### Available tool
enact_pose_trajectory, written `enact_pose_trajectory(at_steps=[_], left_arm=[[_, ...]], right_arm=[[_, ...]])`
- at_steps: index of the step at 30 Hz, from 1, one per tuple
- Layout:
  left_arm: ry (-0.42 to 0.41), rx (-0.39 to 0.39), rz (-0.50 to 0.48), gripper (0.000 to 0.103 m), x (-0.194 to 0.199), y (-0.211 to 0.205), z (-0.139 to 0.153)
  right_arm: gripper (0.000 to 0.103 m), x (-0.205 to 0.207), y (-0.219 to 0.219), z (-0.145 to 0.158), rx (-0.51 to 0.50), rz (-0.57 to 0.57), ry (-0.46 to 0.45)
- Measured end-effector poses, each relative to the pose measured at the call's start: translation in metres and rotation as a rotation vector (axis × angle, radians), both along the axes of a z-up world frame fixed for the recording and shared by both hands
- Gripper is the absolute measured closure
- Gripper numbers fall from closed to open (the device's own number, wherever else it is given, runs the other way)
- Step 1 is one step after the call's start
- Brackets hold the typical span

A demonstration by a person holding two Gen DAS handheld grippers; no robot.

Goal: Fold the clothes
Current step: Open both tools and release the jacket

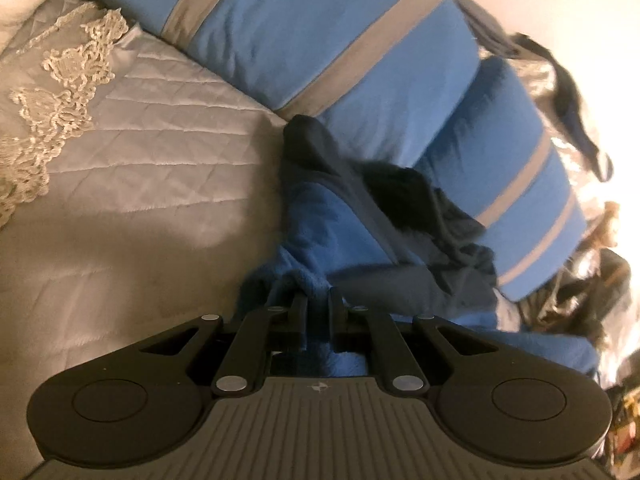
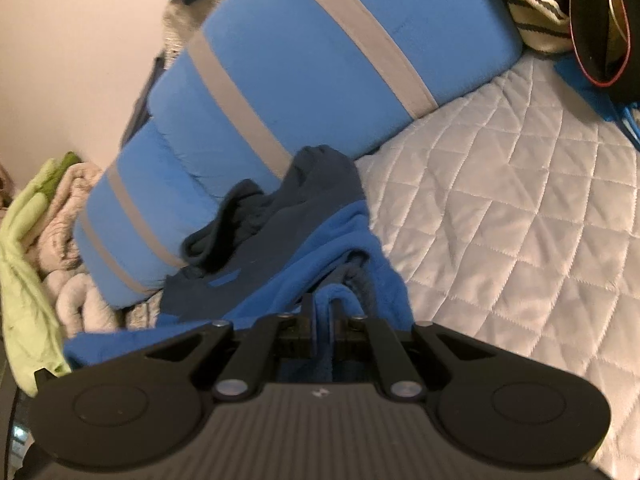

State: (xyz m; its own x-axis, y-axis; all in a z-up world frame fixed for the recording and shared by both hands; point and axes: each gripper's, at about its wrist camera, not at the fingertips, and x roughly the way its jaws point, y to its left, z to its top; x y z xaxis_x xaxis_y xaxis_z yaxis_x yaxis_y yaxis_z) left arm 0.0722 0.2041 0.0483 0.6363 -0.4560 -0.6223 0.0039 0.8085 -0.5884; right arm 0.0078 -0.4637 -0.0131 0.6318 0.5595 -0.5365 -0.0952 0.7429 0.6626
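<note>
In the left wrist view, the left gripper (image 1: 318, 300) sits at the bottom centre of the frame with its jaws drawn close together, pinching a fold of the fleecy blue garment with dark navy panels (image 1: 340, 224). The fabric bunches up between the two black fingers (image 1: 299, 303) and runs from there toward the middle of the frame, where its navy end touches the long bright-blue bolster pillow with grey stripes (image 1: 320, 40). That pillow runs diagonally from the upper left to the right edge. The grey quilted bedspread (image 1: 140, 168) fills the left half, with a cream lace trim (image 1: 60, 92) lying on it at the far left. A blurred jumble of dark and shiny items (image 1: 580, 272) shows at the right edge; what they are cannot be told.

In the right wrist view, the right gripper (image 2: 322, 308) is at the bottom centre, jaws likewise nearly together and clamped on a ridge of the same blue and navy garment (image 2: 304, 232). The garment lies in the centre of the frame, rumpled, its navy part against the bolster pillow (image 2: 300, 60), which crosses from the lower left to the upper right. The quilted bedspread (image 2: 500, 220) covers the right half. At the left edge sit a pale green cloth (image 2: 24, 260) and a heap of beige fabric (image 2: 72, 216) beside the pillow's end. A dark object with a red edge (image 2: 596, 20) occupies the upper right corner.
</note>
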Motion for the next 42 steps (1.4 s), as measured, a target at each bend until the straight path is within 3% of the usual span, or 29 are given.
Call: enact_pose_trajectory(at_steps=[5, 7, 8, 10, 14, 19, 26, 30, 33, 37, 42], left_arm=[[0.019, -0.001, 0.026, 0.089, 0.020, -0.005, -0.014], [0.006, -0.019, 0.019, 0.085, 0.020, -0.004, -0.012], [-0.005, -0.029, 0.016, 0.080, 0.019, -0.003, -0.009], [-0.027, -0.048, 0.009, 0.069, 0.017, 0.000, -0.005], [-0.127, -0.001, 0.054, 0.027, 0.002, 0.007, 0.017], [-0.179, 0.055, 0.009, 0.026, -0.008, 0.013, 0.038], [-0.194, 0.208, -0.033, 0.026, -0.024, -0.004, 0.041], [-0.214, 0.389, -0.089, 0.026, -0.038, -0.033, 0.044], [-0.250, 0.465, -0.149, 0.022, -0.050, -0.051, 0.045], [-0.271, 0.531, -0.215, 0.021, -0.063, -0.071, 0.048], [-0.276, 0.545, -0.239, 0.020, -0.070, -0.080, 0.051]], right_arm=[[0.090, 0.006, 0.002, -0.002, -0.005, -0.019, -0.007], [0.056, 0.003, 0.001, 0.000, 0.002, -0.022, -0.023], [0.050, 0.002, 0.000, 0.002, 0.006, -0.024, -0.031], [0.017, -0.001, -0.001, 0.004, 0.014, -0.028, -0.047], [0.001, -0.007, -0.004, 0.010, 0.030, -0.035, -0.079], [0.000, -0.014, -0.007, 0.016, 0.049, -0.043, -0.119], [0.000, -0.032, 0.000, 0.025, 0.017, -0.063, -0.132], [0.000, -0.043, 0.036, 0.042, -0.238, -0.054, -0.113], [0.000, -0.054, 0.064, 0.054, -0.414, -0.025, -0.141], [0.000, -0.072, 0.094, 0.069, -0.605, -0.008, -0.183], [0.000, -0.083, 0.109, 0.079, -0.712, -0.004, -0.202]])
